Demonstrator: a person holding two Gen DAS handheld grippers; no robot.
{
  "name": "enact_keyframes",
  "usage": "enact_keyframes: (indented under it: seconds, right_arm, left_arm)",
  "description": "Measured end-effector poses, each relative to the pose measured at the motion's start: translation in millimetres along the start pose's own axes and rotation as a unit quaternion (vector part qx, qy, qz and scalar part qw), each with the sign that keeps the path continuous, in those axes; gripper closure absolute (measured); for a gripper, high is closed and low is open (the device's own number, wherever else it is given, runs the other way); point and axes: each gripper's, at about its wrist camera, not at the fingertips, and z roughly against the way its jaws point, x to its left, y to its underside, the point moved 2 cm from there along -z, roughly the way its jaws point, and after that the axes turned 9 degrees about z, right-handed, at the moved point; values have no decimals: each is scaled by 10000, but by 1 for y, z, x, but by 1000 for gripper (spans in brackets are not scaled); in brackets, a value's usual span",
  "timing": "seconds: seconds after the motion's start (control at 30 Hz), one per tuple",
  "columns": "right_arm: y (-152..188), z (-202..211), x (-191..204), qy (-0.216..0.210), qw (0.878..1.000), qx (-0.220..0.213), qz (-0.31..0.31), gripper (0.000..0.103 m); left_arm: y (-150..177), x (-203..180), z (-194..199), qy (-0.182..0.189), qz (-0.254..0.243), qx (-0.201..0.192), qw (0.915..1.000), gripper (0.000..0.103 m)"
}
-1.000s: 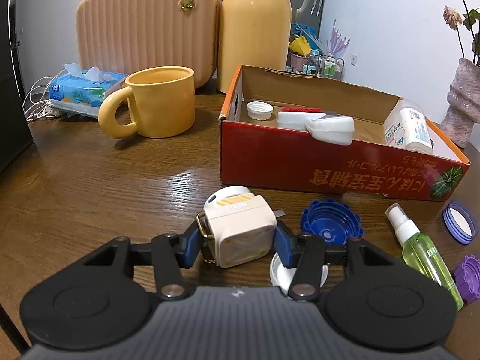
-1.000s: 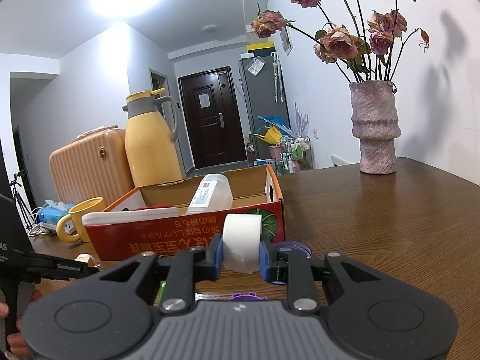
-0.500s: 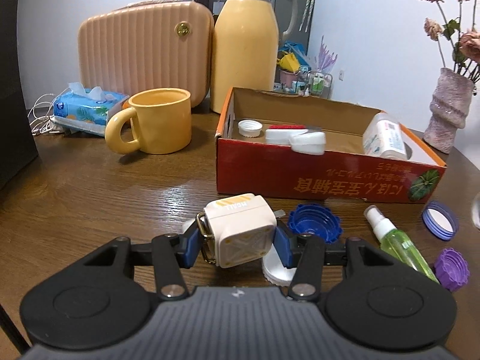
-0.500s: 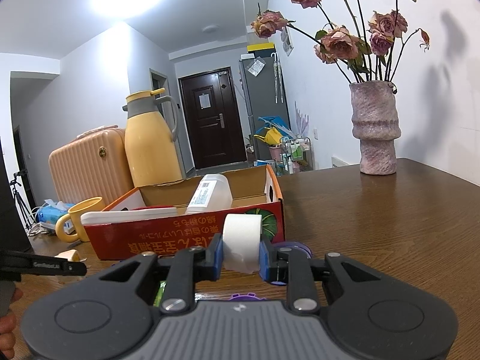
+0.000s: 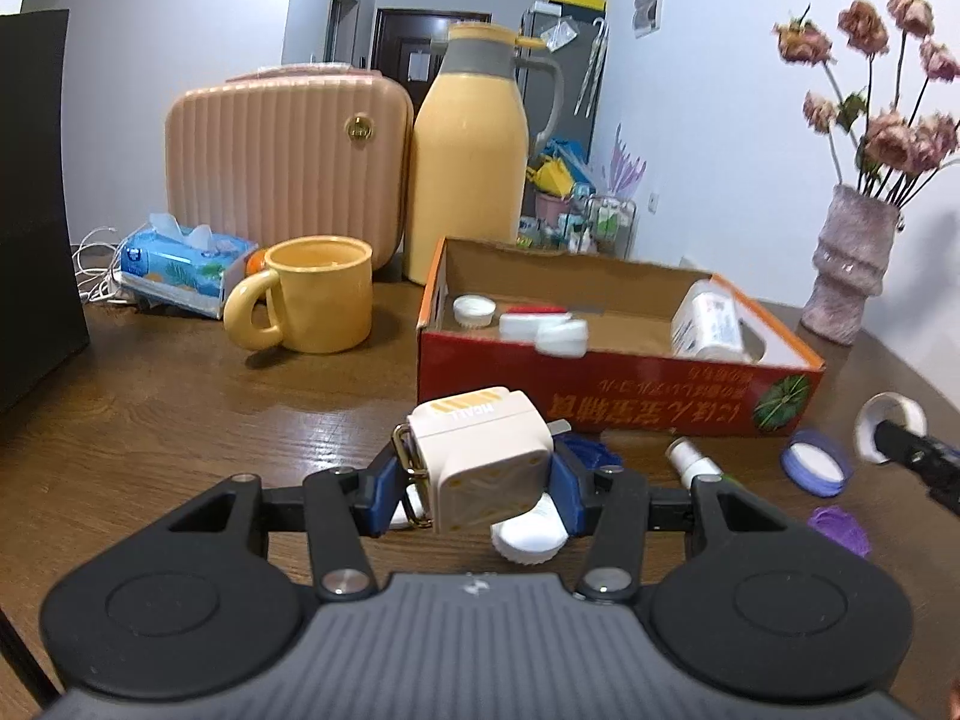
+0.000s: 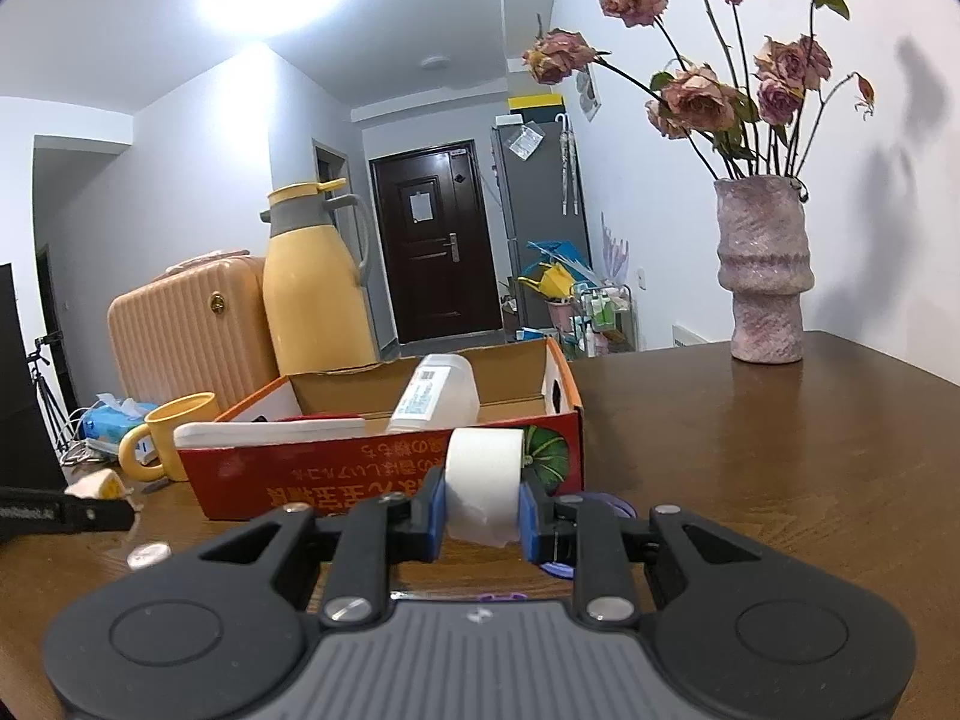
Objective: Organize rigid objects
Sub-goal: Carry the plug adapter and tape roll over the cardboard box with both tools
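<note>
1. The red cardboard box (image 5: 600,396) is your biggest piece: light, a little flexible at the walls, open-topped, standing on the worktop (image 5: 180,420). A white bottle (image 5: 711,324) and white caps (image 5: 474,309) already lie inside it. If you shift it, take it by a wall or rim.
2. The cream plug adapter (image 5: 480,462) is hard, smooth plastic, probably light but dense, with a metal prong and a clasp. Your left gripper (image 5: 474,489) has its jaws closed across the flat sides, partly spread, holding it clear of the worktop just short of the box. Flat faces grip best; avoid the prong.
3. The white roll (image 6: 483,483) looks light, and I can't tell how stiff it is. Your right gripper (image 6: 480,510) pinches it by its ends, jaws drawn narrow, near the box's corner.
</note>
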Motion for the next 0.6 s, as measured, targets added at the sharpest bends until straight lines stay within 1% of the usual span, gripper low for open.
enact_keyframes:
  seconds: [0.17,0.4,0.5,0.6]
  right_arm:
    - [-7,0,5,-36,9999,-48,100,80]
    - [-28,-5,11,-94,9996,-155,238,80]
    - [-38,-9,11,-101,9993,-214,287,80]
    - [-48,-15,10,-104,9991,-276,310,80]
  left_arm:
    - [-10,-9,10,159,43,-107,9998,53]
    - [-28,-40,15,405,-67,-328,9986,53]
    - [-36,-56,12,361,-165,-423,9983,53]
    - [-40,-70,8,408,-204,-481,9978,53]
